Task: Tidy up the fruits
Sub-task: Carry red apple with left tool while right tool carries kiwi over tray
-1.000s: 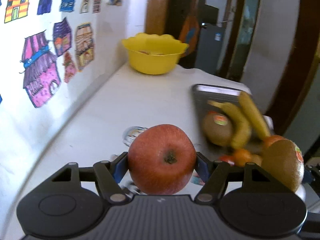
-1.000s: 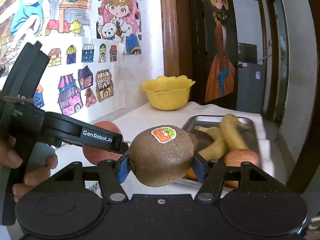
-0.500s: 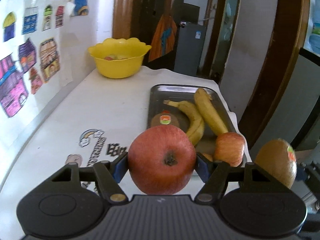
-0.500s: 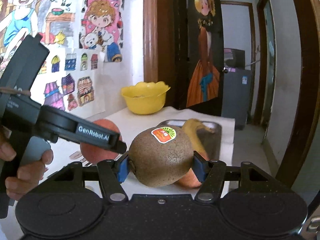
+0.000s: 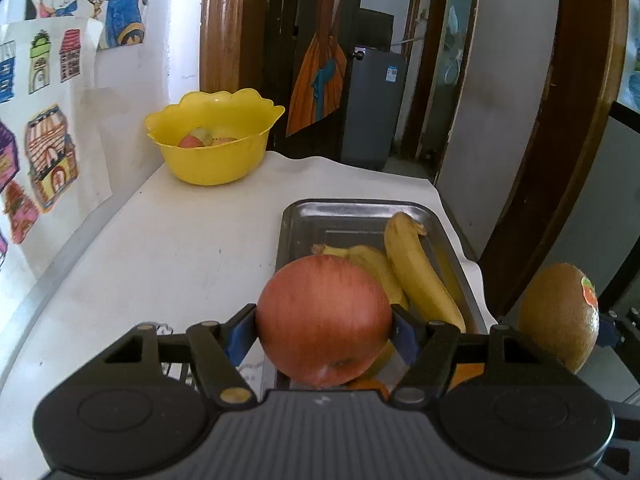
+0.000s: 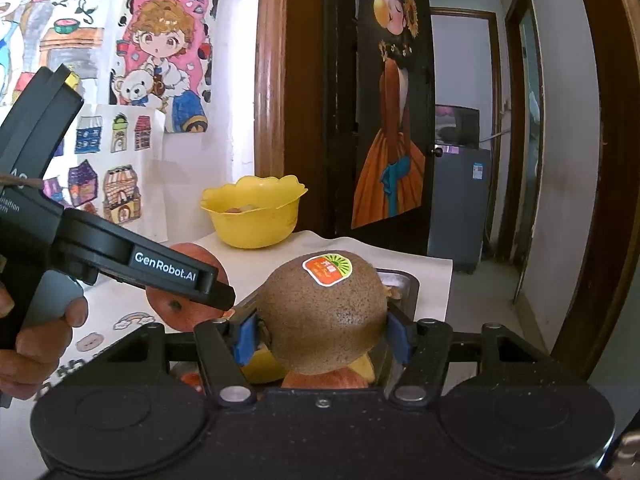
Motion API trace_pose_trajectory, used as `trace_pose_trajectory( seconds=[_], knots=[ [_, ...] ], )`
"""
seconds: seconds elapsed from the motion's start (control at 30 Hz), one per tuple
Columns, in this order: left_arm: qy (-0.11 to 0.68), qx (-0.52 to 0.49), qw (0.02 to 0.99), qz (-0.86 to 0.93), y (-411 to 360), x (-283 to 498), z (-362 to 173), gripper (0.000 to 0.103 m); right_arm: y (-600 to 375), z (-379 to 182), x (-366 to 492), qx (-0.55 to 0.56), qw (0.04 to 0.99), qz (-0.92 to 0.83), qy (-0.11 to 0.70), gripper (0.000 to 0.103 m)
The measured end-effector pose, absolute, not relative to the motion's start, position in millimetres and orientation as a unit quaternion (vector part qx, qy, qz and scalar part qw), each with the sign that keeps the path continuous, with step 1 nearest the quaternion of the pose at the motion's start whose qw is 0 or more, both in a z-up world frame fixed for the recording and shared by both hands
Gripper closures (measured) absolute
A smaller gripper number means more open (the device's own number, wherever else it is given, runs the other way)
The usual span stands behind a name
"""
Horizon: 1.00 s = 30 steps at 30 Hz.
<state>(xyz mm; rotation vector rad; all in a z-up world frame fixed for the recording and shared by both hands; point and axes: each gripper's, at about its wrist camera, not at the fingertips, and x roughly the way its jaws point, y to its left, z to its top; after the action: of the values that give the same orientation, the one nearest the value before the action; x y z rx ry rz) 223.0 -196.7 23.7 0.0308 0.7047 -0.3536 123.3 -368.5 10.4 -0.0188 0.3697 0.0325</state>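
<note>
My left gripper (image 5: 324, 326) is shut on a red apple (image 5: 324, 320), held in the air above the near end of a steel tray (image 5: 316, 216). Two bananas (image 5: 416, 272) lie in that tray. My right gripper (image 6: 322, 330) is shut on a brown kiwi (image 6: 324, 312) with an orange and green sticker; the same kiwi (image 5: 560, 318) shows at the right edge of the left wrist view. In the right wrist view the left gripper's black arm (image 6: 160, 270) and its apple (image 6: 176, 308) sit to the left. A yellow bowl (image 5: 214, 136) with fruit inside stands at the table's far end.
The white table (image 5: 168, 248) runs along a wall with coloured drawings (image 5: 48, 152) on the left. A dark wooden door frame (image 5: 560, 160) rises to the right, past the table's edge. A person's hand (image 6: 36, 344) grips the left tool. An apple (image 6: 328, 378) lies under the kiwi.
Both grippers have travelled toward the table's far end, still holding their fruit. The yellow bowl and the tray now look nearer, and the tray's nearer fruit has slipped behind the apple.
</note>
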Motion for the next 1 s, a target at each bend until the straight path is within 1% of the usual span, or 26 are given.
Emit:
trace_pose_trajectory(
  seconds=[0.5,1.0],
  knots=[
    [0.333,0.028,0.925,-0.179,-214.8,274.6,10.5,0.03,-365.0,-8.5,164.5,-0.017,0.981,0.018,0.191,0.039],
    [0.337,0.02,0.922,-0.191,-228.5,294.3,5.9,0.03,-367.4,-17.5,178.2,-0.017,0.981,0.007,0.193,0.039]
  ],
)
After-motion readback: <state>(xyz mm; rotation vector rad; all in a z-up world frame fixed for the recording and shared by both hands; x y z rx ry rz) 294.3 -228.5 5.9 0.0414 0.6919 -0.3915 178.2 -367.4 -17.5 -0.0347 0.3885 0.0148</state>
